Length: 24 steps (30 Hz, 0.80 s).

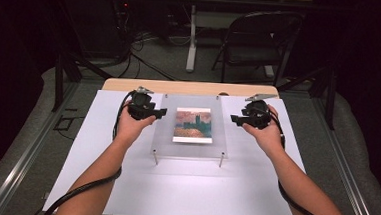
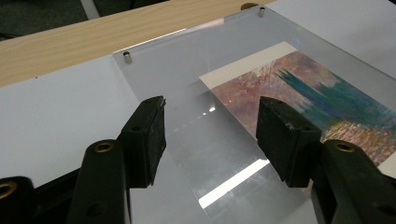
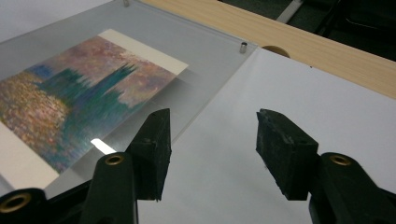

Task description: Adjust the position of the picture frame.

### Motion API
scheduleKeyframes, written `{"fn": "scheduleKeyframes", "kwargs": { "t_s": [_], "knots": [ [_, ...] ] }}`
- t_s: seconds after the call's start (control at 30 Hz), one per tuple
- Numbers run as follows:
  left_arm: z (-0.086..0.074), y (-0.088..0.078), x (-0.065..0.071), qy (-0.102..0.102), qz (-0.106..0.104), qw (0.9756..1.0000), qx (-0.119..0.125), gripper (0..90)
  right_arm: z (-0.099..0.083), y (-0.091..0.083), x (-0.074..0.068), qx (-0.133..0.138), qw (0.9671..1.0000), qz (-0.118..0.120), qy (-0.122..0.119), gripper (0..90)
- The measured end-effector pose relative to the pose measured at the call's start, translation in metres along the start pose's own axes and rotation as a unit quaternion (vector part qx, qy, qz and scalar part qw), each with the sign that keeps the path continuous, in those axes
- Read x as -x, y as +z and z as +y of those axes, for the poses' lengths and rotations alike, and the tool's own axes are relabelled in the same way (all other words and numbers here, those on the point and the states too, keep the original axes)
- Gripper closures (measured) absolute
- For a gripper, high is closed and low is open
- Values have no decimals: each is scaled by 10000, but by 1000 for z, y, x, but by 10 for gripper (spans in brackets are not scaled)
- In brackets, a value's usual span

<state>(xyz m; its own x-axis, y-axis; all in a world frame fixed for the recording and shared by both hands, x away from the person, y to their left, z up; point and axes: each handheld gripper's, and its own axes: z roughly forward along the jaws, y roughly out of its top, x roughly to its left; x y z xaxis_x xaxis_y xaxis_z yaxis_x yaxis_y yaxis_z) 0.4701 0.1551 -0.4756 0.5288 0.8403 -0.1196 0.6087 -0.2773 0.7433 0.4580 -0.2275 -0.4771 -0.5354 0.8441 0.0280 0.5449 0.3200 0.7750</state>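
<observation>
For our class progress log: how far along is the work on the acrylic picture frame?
Done: the painted print lies under the clear acrylic sheet, with corner pins in place. In hand: left gripper and right gripper, both open, flank the sheet's sides. Left: gripping it.

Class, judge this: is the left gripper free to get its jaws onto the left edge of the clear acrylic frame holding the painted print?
Probably yes: the left gripper, jaws open, hovers over the clear acrylic frame edge, nothing between.
</observation>
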Motion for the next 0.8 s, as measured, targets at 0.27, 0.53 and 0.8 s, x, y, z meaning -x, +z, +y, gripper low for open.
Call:
{"fn": "scheduleKeyframes", "kwargs": {
  "t_s": [0.27, 0.53, 0.8],
  "knots": [
    [2, 10, -6, -275, -24, 9996, -40, 422, 13, 22, 0, -85, 9999, 99, 50, 467],
    [-5, 19, -17, -593, 36, 9981, -177, 421, 16, 45, -4, -291, 9990, 262, 216, 462],
    [-19, 31, -24, -930, -52, 9953, -261, 418, 10, 60, -7, -285, 9977, 333, 511, 429]
  ]
}}
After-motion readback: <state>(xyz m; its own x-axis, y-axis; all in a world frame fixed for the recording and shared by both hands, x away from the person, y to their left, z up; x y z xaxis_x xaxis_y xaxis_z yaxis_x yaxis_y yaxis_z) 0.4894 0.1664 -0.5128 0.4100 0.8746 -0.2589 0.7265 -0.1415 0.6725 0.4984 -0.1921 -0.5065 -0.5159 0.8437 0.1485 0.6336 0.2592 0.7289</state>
